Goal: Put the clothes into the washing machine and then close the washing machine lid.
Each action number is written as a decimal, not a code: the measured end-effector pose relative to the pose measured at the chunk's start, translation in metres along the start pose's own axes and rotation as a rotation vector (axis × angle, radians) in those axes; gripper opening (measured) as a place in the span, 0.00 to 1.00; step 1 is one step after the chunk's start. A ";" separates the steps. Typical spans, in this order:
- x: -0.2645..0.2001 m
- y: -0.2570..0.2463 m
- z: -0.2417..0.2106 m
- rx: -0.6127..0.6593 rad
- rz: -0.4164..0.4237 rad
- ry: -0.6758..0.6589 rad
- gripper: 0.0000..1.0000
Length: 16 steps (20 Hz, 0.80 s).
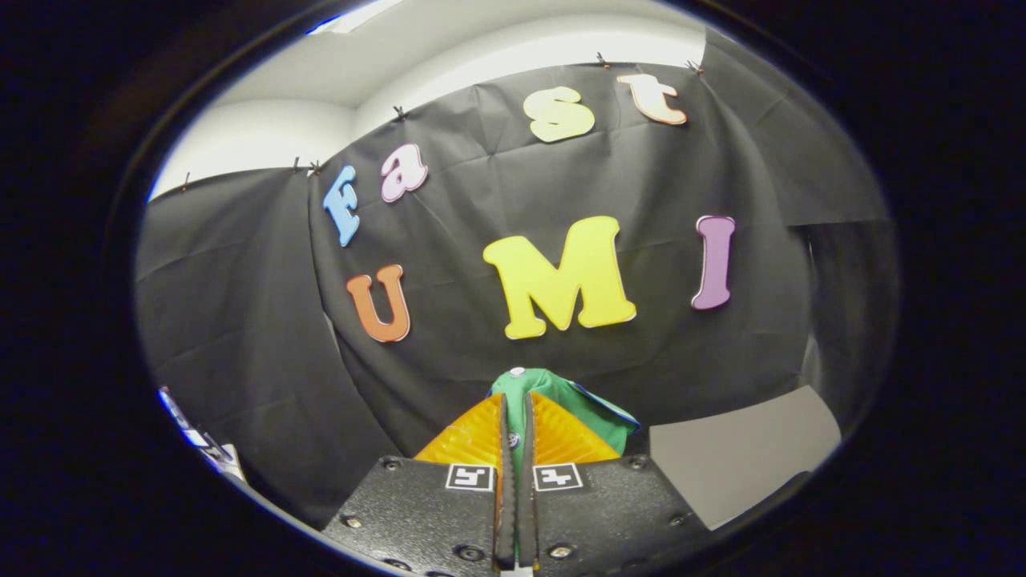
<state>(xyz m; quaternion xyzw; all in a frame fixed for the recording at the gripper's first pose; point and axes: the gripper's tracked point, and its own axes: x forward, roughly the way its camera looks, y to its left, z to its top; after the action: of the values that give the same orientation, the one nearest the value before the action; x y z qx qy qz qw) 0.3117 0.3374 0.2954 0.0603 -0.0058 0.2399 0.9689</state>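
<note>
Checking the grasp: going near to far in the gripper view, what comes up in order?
Tool with fingers closed on the green garment → garment bunched beyond the tips → black cloth wall.

Green garment point(591, 405), bunched, pinched between the closed tongs point(517, 417)

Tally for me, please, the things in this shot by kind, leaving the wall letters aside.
Garments: 1, the green garment, pinched between both fingers of the gripper and bunched just ahead of them.
Grippers: 1, shut on that garment.
Cloth walls: 1, the black cloth wall beyond the garment.
Total: 3.
</note>
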 end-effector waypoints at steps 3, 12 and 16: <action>0.021 0.020 -0.028 -0.003 0.007 0.043 0.05; 0.090 0.038 -0.113 0.040 0.044 0.221 0.05; 0.123 0.026 -0.151 0.056 0.021 0.308 0.05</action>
<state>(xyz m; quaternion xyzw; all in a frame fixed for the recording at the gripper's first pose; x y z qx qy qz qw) 0.4061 0.4352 0.1532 0.0496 0.1486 0.2566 0.9537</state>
